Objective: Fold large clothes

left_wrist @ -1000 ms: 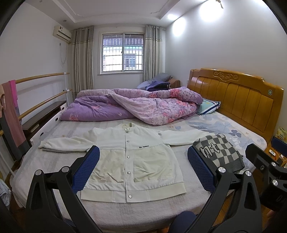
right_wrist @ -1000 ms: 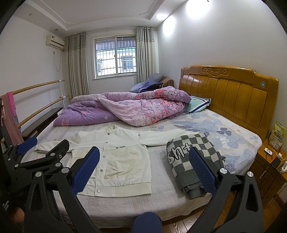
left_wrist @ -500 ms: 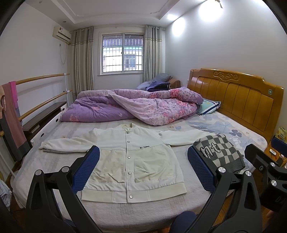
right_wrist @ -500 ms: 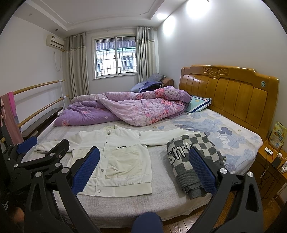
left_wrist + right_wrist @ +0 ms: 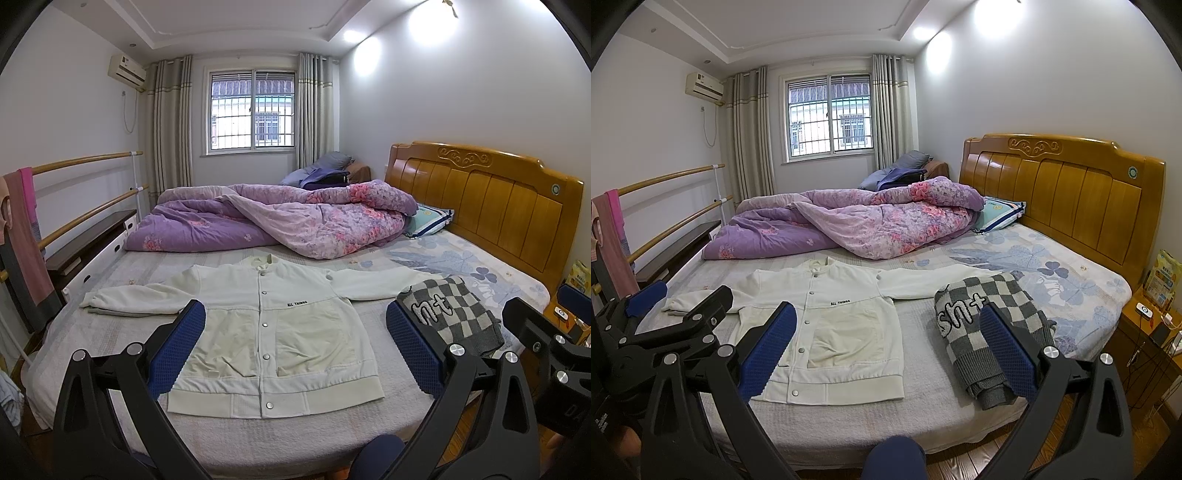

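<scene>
Currently: white jacket flat on bed, hem toward you, sleeves spread sideways | left gripper wide, empty, directly before hem | right gripper wide, empty, offset toward checkered sweater.

Both wrist cameras look across the bed from just off its near edge, right view beside left; both share the bed.

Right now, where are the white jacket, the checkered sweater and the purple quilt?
white jacket [image 5: 295, 317]: left wrist view, on its chest beside the snap placket.
checkered sweater [image 5: 993, 306]: right wrist view, on the checked knit by the lettering.
purple quilt [image 5: 280, 221]: left wrist view, on its rumpled middle.
</scene>
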Available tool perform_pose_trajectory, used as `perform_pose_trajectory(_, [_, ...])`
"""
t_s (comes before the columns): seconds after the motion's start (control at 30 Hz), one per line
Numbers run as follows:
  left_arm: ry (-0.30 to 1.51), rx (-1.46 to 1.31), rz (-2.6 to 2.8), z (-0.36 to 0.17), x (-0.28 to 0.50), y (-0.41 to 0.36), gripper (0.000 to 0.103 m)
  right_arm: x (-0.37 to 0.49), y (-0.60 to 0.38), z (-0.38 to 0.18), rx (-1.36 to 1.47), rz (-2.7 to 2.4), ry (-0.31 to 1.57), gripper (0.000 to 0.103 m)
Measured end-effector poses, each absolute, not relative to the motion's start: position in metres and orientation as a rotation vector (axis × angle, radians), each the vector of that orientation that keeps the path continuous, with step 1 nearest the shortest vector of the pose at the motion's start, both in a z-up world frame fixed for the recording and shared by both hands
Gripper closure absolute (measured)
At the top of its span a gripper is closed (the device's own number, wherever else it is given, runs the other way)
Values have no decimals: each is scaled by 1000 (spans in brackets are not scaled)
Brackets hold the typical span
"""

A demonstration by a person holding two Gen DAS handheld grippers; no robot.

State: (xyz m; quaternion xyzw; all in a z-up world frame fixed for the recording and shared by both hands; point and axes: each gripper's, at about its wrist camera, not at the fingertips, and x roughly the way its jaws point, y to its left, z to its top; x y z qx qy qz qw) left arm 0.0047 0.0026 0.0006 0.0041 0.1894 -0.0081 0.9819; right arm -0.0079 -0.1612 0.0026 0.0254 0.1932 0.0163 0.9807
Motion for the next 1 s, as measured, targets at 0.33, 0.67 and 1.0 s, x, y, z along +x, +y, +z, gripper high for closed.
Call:
perform_pose_trajectory(0.33, [381,9,-17,1,4,3,5,-8,-162,0,51,33,391,7])
perform_pose_trajectory(0.67, [380,7,-16,1,4,3,5,-9,-162,0,52,35,393,7])
perform_pose_trajectory(1.0, [381,7,-18,1,4,4,5,-8,-162,0,51,35,394,7])
